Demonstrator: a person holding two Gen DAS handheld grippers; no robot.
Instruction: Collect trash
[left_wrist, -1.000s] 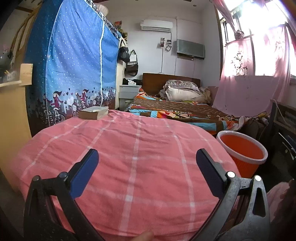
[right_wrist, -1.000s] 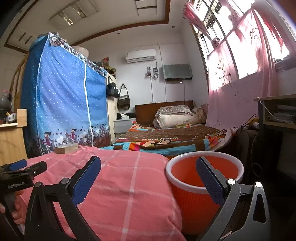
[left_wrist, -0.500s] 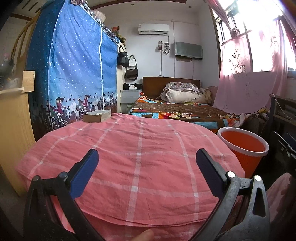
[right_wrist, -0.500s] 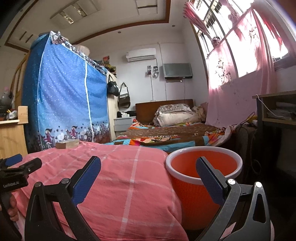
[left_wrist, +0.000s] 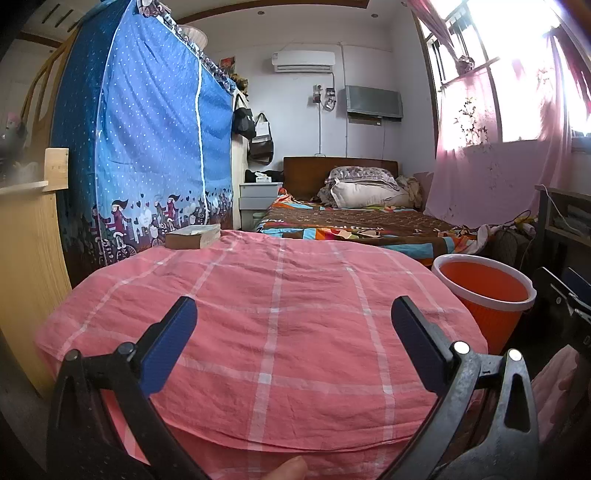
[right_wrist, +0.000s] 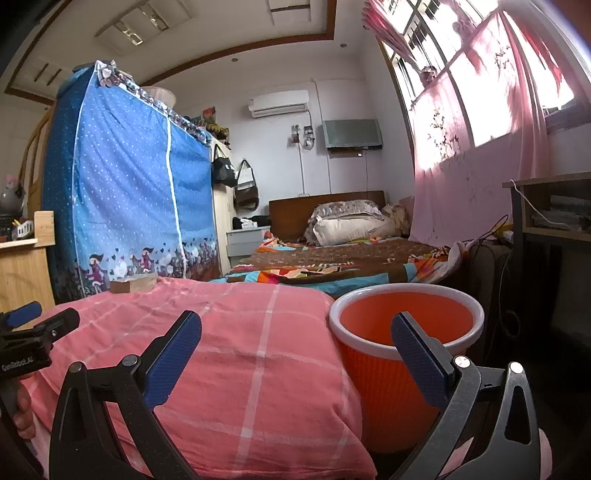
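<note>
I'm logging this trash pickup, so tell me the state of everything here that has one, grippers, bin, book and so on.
left gripper: open, empty, above the pink cloth.
right gripper: open, empty, by the bin.
orange bin: upright, uncovered, no trash visible inside.
book: closed, lying flat on the cloth's far edge.
pink plaid cloth: spread out, lightly wrinkled.
blue wardrobe cover: closed.

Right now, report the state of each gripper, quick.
Left gripper: open, fingers spread over the pink quilt, holding nothing.
Right gripper: open, holding nothing.
</note>
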